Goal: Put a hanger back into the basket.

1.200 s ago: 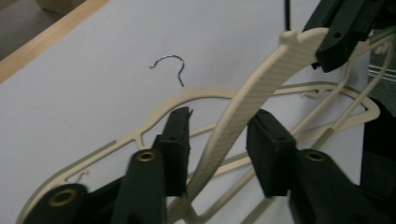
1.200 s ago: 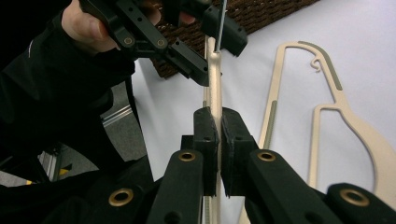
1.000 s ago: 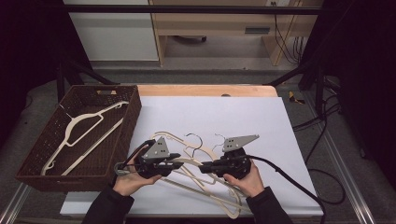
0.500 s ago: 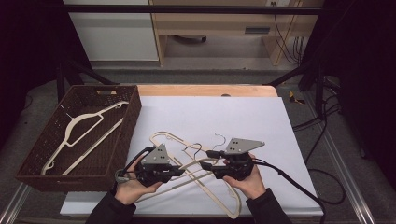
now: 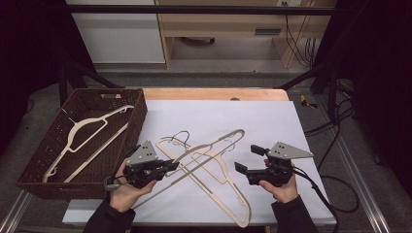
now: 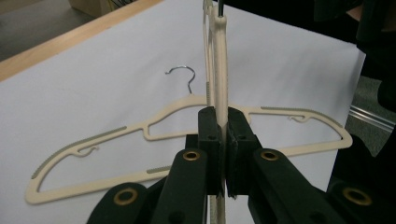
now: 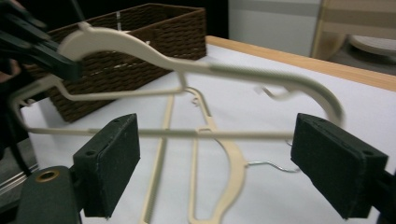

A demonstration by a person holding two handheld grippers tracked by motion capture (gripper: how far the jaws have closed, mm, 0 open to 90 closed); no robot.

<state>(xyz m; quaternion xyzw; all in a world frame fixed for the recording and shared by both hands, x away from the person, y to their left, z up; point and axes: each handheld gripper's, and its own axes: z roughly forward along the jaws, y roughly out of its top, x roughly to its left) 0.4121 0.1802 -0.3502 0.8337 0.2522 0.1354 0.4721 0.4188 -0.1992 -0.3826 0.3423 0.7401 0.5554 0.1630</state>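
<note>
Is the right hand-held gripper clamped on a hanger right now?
No: in the right gripper view the right hand-held gripper has its pads wide apart, and the lifted hanger passes beyond them untouched.

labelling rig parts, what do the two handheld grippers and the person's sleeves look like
Both the left gripper and right gripper are black, each topped by a grey three-cornered plate with dark dots. Blocky black jaws show brass-coloured pivot rings. A black cable trails from the right one. Sleeves are dark.
</note>
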